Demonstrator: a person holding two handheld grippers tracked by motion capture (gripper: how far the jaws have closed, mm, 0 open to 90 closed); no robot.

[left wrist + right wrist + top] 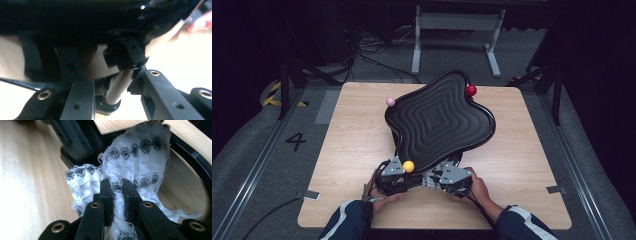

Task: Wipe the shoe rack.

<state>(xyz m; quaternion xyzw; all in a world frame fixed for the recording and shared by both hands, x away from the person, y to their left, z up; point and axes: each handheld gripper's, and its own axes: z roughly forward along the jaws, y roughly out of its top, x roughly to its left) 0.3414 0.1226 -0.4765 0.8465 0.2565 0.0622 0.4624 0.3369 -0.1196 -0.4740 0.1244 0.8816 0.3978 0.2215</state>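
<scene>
A: What is the work on?

B: A white woven cloth [140, 162] with bands of black diamond pattern and frayed, thready edges. It is bunched into two lumps, a small one on the left and a taller one rising to the right, in the right gripper view.

A: And where is it against the jaws?

B: A twisted strand of it runs straight down between the two black jaws of the right gripper [117, 185]. They stand narrow, nearly together, pinching that strand, and the rest of the cloth spills out beyond their tips.

A: Where does the cloth lie in the scene?

B: At the near edge of the light wooden table [352, 150], just under the near rim of a glossy black wavy-edged tray with ridged concentric rings [439, 117]. From above the tray hides most of it.

A: The tray is lifted?

B: Its near side is. The left gripper [393, 172] sits at the tray's near left lobe. In the left gripper view its jaws are narrow, closed on a pale, shiny post [119, 87] under the dark underside of the tray.

A: Anything else around?

B: Three small balls at the tray's rim: a yellow ball [408, 166] near, beside the left gripper, a pink ball [390, 101] on the far left, a red ball [471, 90] on the far right.
</scene>
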